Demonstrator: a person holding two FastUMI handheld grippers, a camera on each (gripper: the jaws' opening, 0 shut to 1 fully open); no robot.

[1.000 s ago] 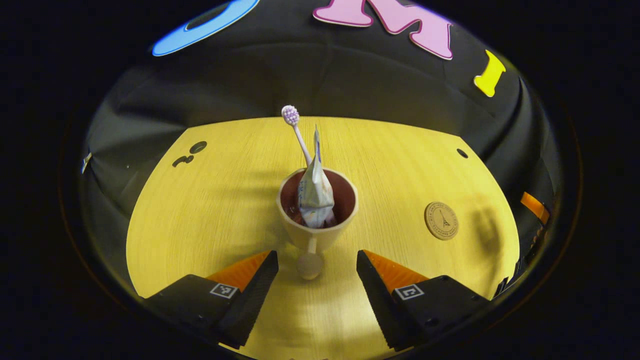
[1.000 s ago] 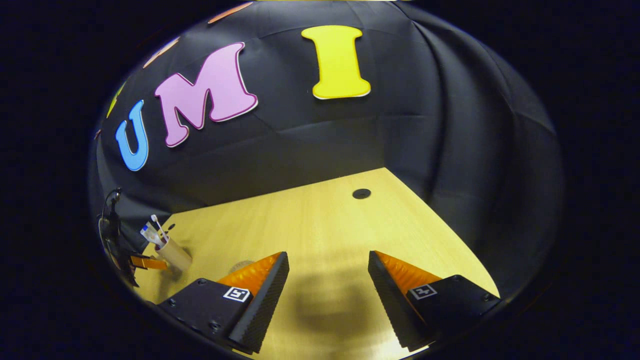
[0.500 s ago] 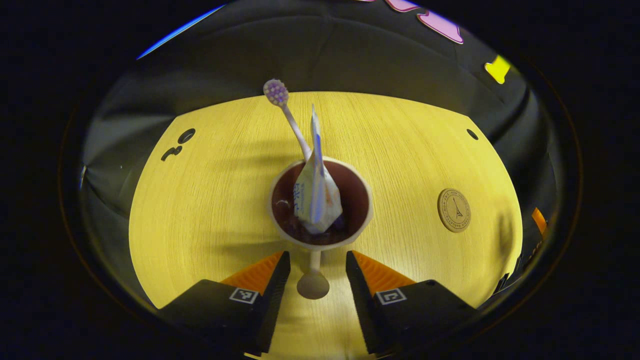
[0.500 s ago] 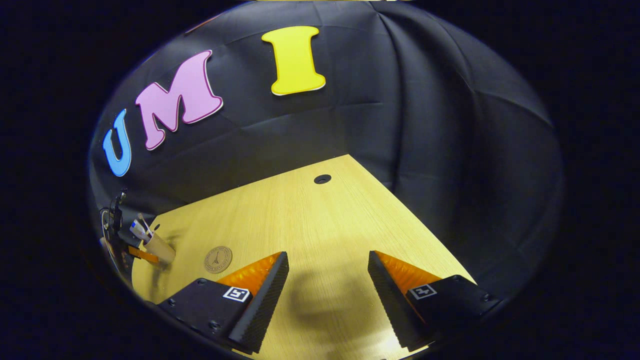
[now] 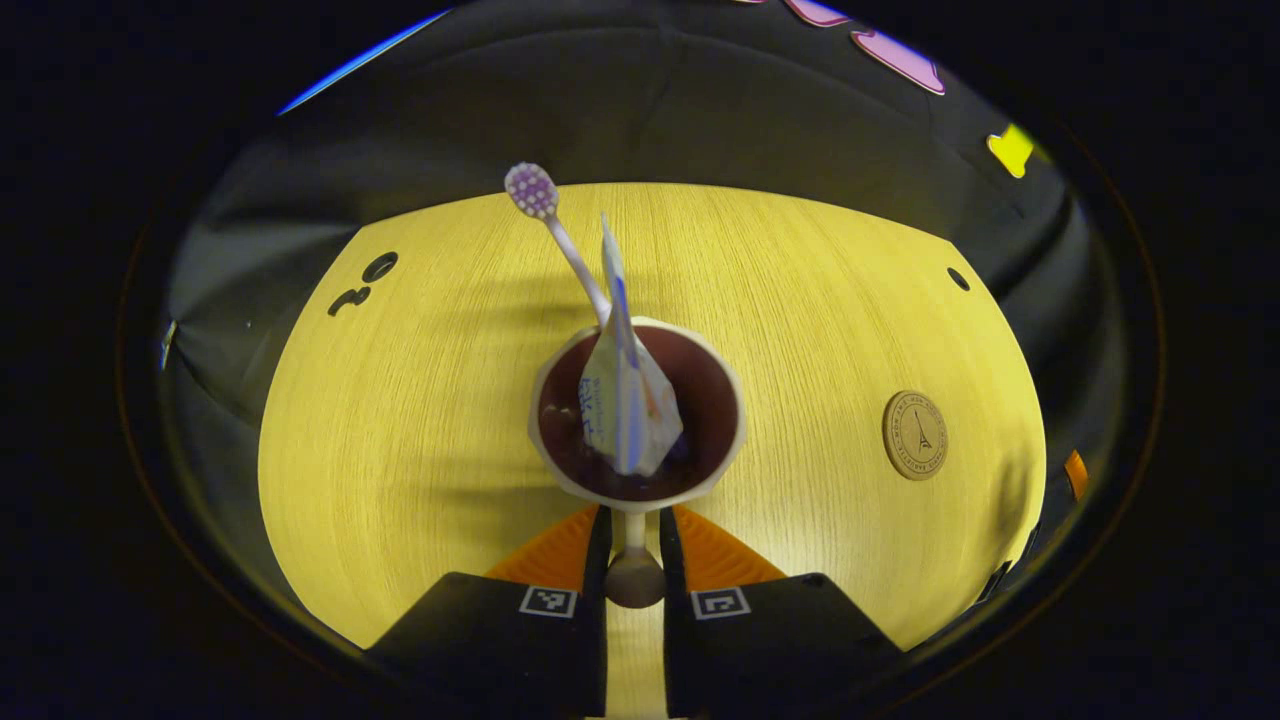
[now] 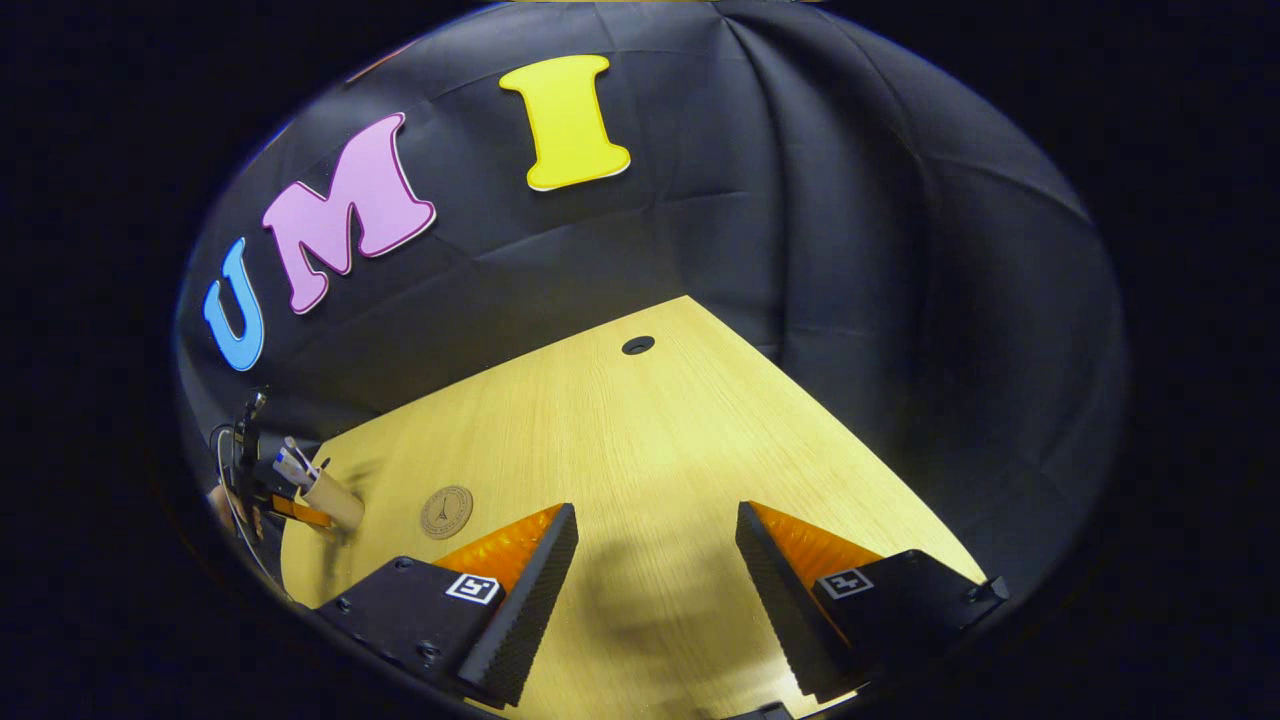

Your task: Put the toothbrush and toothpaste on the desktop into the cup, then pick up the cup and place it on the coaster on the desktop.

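Note:
A beige cup (image 5: pixel 712 392) with a dark inside holds the toothbrush (image 5: pixel 563 243), bristles up, and the crumpled toothpaste tube (image 5: pixel 626 400). My left gripper (image 5: pixel 632 522) is shut on the cup's thin handle, whose round knob (image 5: pixel 633 582) sits between the fingers. The round brown coaster (image 5: pixel 914 435) lies on the yellow desktop (image 5: pixel 400 400) to the right of the cup, apart from it. In the right gripper view the cup (image 6: pixel 334 500) is far left with the coaster (image 6: pixel 446 512) beside it. My right gripper (image 6: pixel 655 520) hangs open over bare desktop.
Dark cable holes mark the desktop at the back left (image 5: pixel 379 267) and back right (image 5: pixel 958 279); one hole (image 6: pixel 637 345) lies ahead of the right gripper. Black cloth walls close the desk at the back and sides.
My left gripper's fingers have closed from wide apart onto the cup's handle. The right gripper view has swung slightly, bringing the coaster into sight; its fingers stay open.

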